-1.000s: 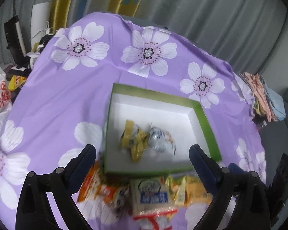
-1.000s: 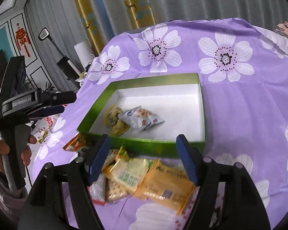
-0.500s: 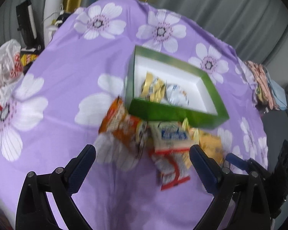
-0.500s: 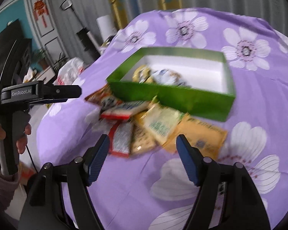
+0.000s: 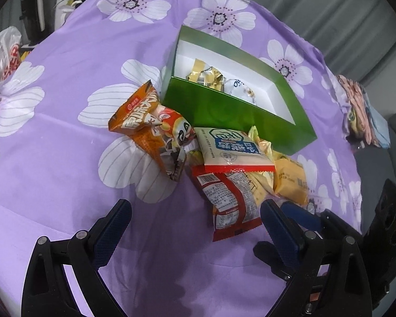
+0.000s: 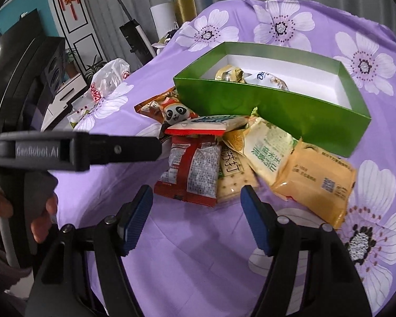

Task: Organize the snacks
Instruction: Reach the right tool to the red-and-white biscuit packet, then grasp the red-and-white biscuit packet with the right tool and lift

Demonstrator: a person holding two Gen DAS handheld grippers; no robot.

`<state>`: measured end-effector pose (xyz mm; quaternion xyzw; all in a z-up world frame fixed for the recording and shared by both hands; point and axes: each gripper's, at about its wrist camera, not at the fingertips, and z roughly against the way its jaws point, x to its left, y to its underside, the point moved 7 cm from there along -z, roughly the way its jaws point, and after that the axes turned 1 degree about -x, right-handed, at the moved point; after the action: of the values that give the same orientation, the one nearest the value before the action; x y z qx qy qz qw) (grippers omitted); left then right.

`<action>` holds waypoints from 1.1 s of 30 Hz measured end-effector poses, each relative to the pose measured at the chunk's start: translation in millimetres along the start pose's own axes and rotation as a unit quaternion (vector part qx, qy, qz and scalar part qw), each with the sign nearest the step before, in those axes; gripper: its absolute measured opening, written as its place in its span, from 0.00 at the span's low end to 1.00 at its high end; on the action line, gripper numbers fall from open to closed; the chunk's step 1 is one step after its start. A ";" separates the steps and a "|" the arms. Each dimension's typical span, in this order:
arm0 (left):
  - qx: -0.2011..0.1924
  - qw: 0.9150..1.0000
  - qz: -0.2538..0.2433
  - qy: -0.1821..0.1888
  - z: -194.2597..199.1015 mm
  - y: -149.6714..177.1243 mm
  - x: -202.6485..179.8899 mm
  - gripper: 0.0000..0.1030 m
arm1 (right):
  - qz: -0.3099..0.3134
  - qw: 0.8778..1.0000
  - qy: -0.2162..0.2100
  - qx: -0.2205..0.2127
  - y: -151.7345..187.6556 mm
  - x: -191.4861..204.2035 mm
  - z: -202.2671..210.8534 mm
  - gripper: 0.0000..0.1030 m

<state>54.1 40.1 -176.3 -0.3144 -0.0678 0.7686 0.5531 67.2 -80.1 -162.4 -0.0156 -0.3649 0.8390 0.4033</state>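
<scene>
Snacks (image 5: pixel 224 158) lay heaped at the centre of the left wrist view on the purple flowered cloth (image 5: pixel 66 137) that covered the worktop, pressed against the near wall of the green box (image 5: pixel 235 111). We saw an orange bag (image 5: pixel 142 121) at the left of the heap, a cream packet with a blue label (image 5: pixel 229 145) over a red and white packet (image 5: pixel 227 200), and a yellow packet (image 5: pixel 290 182) at the right. Two gold-wrapped pieces (image 5: pixel 206 76) and a white pouch (image 5: pixel 240 89) sat inside the box. Our left tongs (image 5: pixel 195 219) stood open at the bottom of the frame, holding nothing. In the right wrist view our right tongs (image 6: pixel 198 206) were also open and empty, their jaws having just narrowed slightly, just below the red and white packet. A hand (image 6: pixel 21 216) gripped the left tool's handle at the lower left of that frame.
</scene>
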 end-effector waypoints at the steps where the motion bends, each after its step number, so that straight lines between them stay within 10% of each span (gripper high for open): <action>1: 0.002 1.000 -0.005 0.000 -2.1 0.5 -1.7 0.95 | -0.001 1.000 -0.002 0.000 -0.3 0.6 -2.1 0.67; 9: 0.016 0.999 -0.030 0.007 -16.0 3.3 -12.3 0.95 | -0.005 1.000 -0.009 0.009 0.4 -0.8 -16.5 0.64; 33: 0.051 0.997 -0.023 0.053 -36.2 5.8 -22.5 0.42 | 0.021 1.000 -0.008 0.008 -1.5 4.4 -29.5 0.36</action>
<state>74.0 9.0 -198.4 -0.3240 -0.0064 0.7402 0.5892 74.7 -58.8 -181.9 -0.0136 -0.3606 0.8503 0.3830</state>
